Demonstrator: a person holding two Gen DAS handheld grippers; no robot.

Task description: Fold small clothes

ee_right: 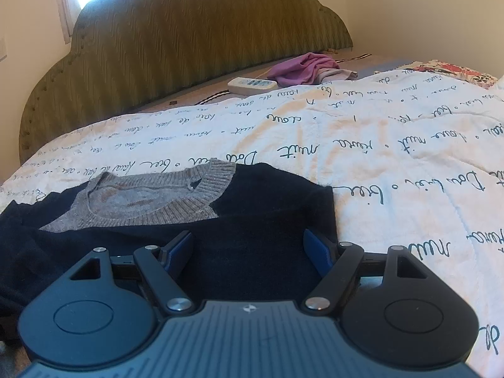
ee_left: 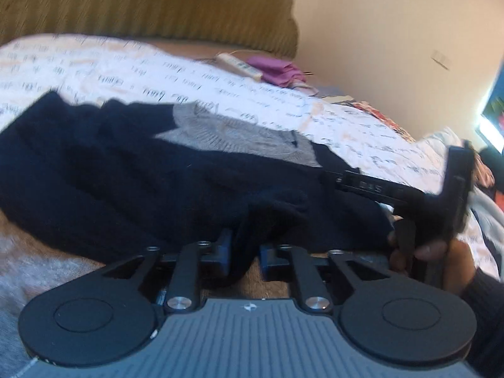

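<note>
Navy sweater (ee_right: 258, 220) with a grey ribbed collar (ee_right: 151, 201) lies flat on a white bedspread (ee_right: 393, 157) printed with black handwriting, collar toward twelve o'clock in the right wrist view. The right gripper (ee_right: 249, 249) sits low over the sweater's dark front panel with its blue-padded fingers (ee_right: 316, 252) spread wide, nothing pinched between them; dark knit fills the gap below.

From the left wrist view, blurred, the left gripper (ee_left: 244, 256) has a hanging fold of the navy knit running down between its pads (ee_left: 225, 252). The jaws stand partly apart; whether the pads press on the fold I cannot tell. At three o'clock in that view the right gripper reaches in over the sweater's edge, carried by a hand (ee_left: 441, 252) in a dark sleeve (ee_left: 485, 308).

At twelve o'clock in the right wrist view stands a green upholstered headboard (ee_right: 195, 44), with a white power strip (ee_right: 252, 85) and a purple cloth (ee_right: 302, 66) just before it, at about one o'clock.
</note>
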